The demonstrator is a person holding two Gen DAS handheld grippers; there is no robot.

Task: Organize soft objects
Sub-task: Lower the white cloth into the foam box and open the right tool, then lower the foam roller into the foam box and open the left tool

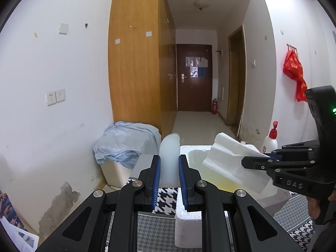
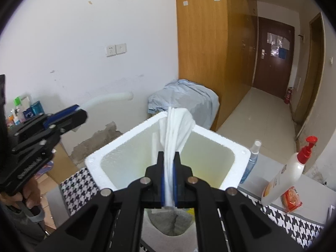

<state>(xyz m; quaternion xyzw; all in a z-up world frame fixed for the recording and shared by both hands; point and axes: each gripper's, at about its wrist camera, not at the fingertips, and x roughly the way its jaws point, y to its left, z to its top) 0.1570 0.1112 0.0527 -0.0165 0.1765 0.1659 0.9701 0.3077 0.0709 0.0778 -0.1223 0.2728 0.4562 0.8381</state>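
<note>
My left gripper [image 1: 169,163] is shut on a pale white foam tube [image 1: 169,157] that sticks up between the blue pads; in the right wrist view the tube [image 2: 109,98] runs out sideways from that gripper [image 2: 80,110]. My right gripper [image 2: 169,157] is shut on a folded white cloth [image 2: 176,130] and holds it over the open white foam box [image 2: 237,174]. In the left wrist view the cloth [image 1: 231,163] hangs above the box [image 1: 189,210], with the right gripper [image 1: 260,160] at the right.
A houndstooth cloth [image 2: 294,220] covers the table. A white pump bottle with a red cap [image 2: 287,172] and a blue spray bottle [image 2: 251,161] stand right of the box. A blue sheet-covered object [image 1: 126,145] sits by the wooden wardrobe [image 1: 136,63]. A grey item [image 2: 170,222] lies below the box.
</note>
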